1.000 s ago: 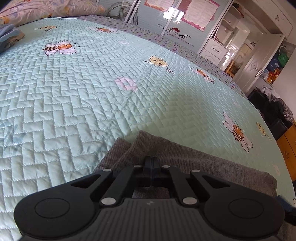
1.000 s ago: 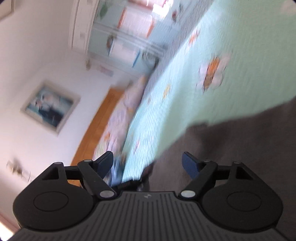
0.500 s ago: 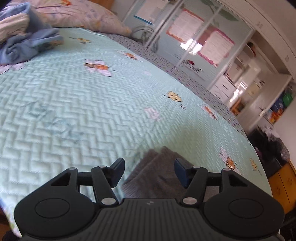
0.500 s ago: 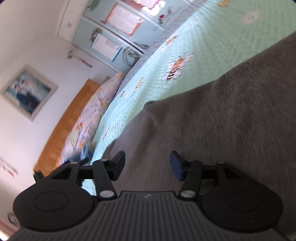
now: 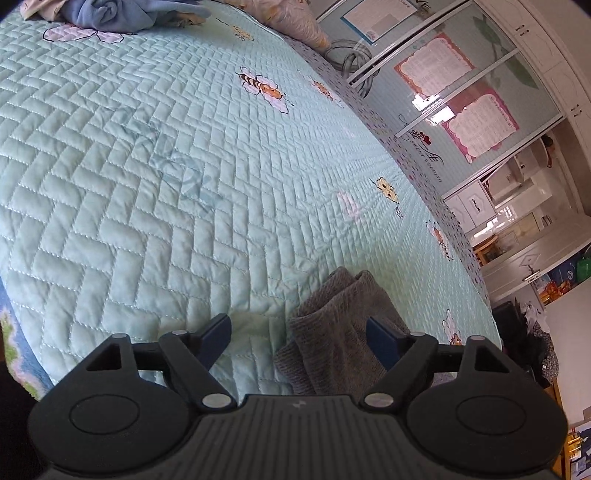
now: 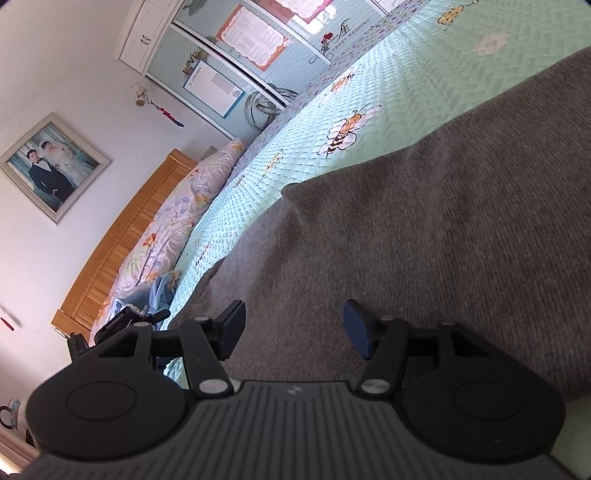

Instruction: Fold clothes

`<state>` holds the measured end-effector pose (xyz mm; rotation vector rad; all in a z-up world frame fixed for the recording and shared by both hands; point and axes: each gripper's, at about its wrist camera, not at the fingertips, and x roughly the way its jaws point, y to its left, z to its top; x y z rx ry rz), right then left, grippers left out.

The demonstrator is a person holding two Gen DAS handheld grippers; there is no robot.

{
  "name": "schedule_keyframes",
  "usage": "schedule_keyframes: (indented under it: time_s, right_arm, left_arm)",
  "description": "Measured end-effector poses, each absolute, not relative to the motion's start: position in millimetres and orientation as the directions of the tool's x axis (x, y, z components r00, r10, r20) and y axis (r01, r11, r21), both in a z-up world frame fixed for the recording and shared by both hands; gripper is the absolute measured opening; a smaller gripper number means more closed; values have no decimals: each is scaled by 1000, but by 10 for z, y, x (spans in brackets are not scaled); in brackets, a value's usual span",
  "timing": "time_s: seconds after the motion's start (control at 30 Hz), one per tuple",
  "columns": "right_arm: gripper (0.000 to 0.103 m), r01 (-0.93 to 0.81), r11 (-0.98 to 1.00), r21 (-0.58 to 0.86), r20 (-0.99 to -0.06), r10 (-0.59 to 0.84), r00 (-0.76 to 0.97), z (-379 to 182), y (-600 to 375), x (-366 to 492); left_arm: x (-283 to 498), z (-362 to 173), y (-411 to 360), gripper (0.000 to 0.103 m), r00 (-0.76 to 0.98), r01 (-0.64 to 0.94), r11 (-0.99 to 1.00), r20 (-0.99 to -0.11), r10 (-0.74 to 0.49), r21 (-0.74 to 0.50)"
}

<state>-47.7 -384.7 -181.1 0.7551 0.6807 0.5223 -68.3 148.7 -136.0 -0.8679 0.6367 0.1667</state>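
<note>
Grey knit garment is lying spread on the bed's mint quilted cover, with one folded, doubled-over end sitting near the bed's edge in the left wrist view. Left tongs are standing wide apart, having just been opening, with that folded end lying below and between them but no pad pressing on it. Right tongs are hovering over the broad flat part of the cloth, partly apart and gripping nothing; its jaws have just been closing a little, with only the fabric's surface beneath them.

Judging by the ribbed, fuzzy texture, the cloth is looking soft, limp and fairly light, thick enough to hold a loose fold yet likely to sag and slide when lifted by one point. It is not fragile or slippery. Taking hold at an edge or corner, such as the pointed corner showing in the right view, and pinching through both layers at the folded end, seems the safest way to keep the fold from opening. A blue bundle of clothing is waiting far up the bed.
</note>
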Motion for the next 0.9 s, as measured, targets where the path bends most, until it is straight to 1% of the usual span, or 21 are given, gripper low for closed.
schedule_keyframes:
  time_s: [0.37,0.4,0.47,0.57,0.6,0.67,0.7,0.73,0.77,0.8,0.83,0.87,0.9]
  right_arm:
    - [61,-170,618,768,-363,638,679,-1786,-3763,-472]
    - [61,-169,614,771,-360,639,680,-1794,-3767,-475]
    - [61,-169,611,773,-356,640,681,-1807,-3772,-482]
    - [61,-170,615,770,-357,636,684,-1813,-3760,-494]
    - [61,-171,617,768,-357,634,686,-1815,-3757,-500]
    - [61,-174,621,764,-357,632,688,-1816,-3746,-504]
    - [61,-175,621,764,-357,632,688,-1816,-3744,-504]
    - [61,-176,620,765,-356,633,687,-1815,-3744,-502]
    - [61,-176,618,766,-354,635,687,-1811,-3744,-495]
    - [61,-176,615,768,-353,636,686,-1805,-3737,-489]
    - [61,-176,613,771,-352,639,684,-1802,-3744,-489]
    - [61,-175,608,774,-348,640,685,-1795,-3756,-494]
    - [62,-172,601,780,-339,638,691,-1775,-3782,-511]
  left_arm:
    - [-424,-1445,1252,85,786,-313,697,-588,-191,-645]
    - [-418,-1460,1256,86,790,-311,691,-582,-194,-652]
    - [-407,-1488,1265,91,798,-306,679,-569,-200,-668]
    - [-393,-1502,1255,91,804,-307,669,-561,-199,-677]
    - [-387,-1495,1240,89,805,-302,674,-559,-200,-675]
    - [-376,-1498,1214,76,802,-302,677,-563,-200,-671]
    - [-380,-1512,1219,73,802,-305,673,-563,-199,-673]
    - [-385,-1526,1227,65,803,-308,670,-563,-198,-676]
    - [-392,-1547,1253,54,802,-317,661,-564,-197,-681]
    - [-400,-1569,1279,49,801,-326,652,-566,-195,-685]
    - [-406,-1589,1305,41,800,-334,643,-568,-194,-689]
    - [-408,-1607,1323,38,799,-337,639,-569,-195,-691]
    - [-408,-1614,1329,38,799,-332,642,-568,-197,-691]
